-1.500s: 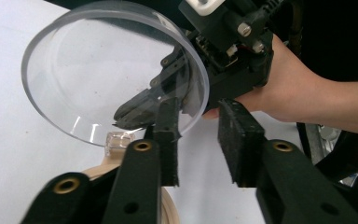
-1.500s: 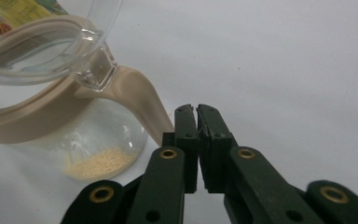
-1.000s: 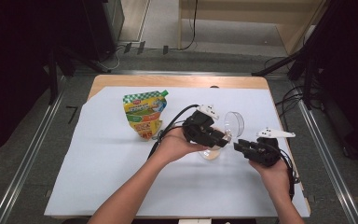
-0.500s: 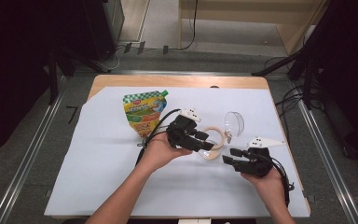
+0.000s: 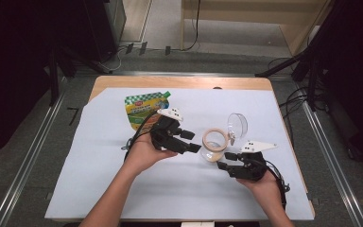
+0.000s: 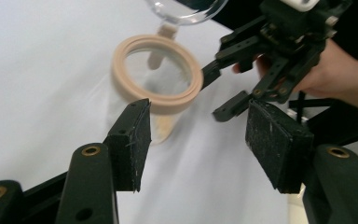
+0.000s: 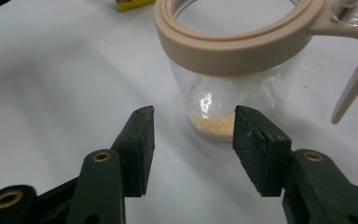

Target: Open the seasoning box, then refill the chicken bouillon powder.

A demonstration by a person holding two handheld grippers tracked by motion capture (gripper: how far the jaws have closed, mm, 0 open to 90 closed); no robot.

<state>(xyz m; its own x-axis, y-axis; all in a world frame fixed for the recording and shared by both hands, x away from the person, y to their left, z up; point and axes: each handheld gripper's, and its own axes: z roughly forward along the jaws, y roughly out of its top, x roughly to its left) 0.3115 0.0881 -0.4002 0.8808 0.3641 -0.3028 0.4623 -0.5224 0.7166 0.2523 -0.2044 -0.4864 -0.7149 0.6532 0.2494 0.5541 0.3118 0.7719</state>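
Observation:
A glass jar (image 5: 214,144) with a beige rim stands upright on the white table cover, its clear hinged lid (image 5: 236,125) flipped open behind it. A little beige powder lies at its bottom (image 7: 212,125). My left gripper (image 5: 192,141) is just left of the jar, apart from it. Its jaws have just been opening and nothing is between them (image 6: 198,135). My right gripper (image 5: 226,161) sits at the jar's near right, also apart. Its jaws have been opening too and are empty (image 7: 193,123), with the jar (image 7: 233,46) just ahead of them.
A colourful pouch (image 5: 146,109) with a green cap lies at the back left, behind my left hand. The white cover (image 5: 99,179) leaves a strip of wooden table (image 5: 179,82) at the far edge. In the left gripper view, my right gripper (image 6: 216,93) is beyond the jar (image 6: 177,100).
Both grippers have let go of the jar and opened. The left one drew away to the left, the right one back toward the near edge. The jar stands on its own.

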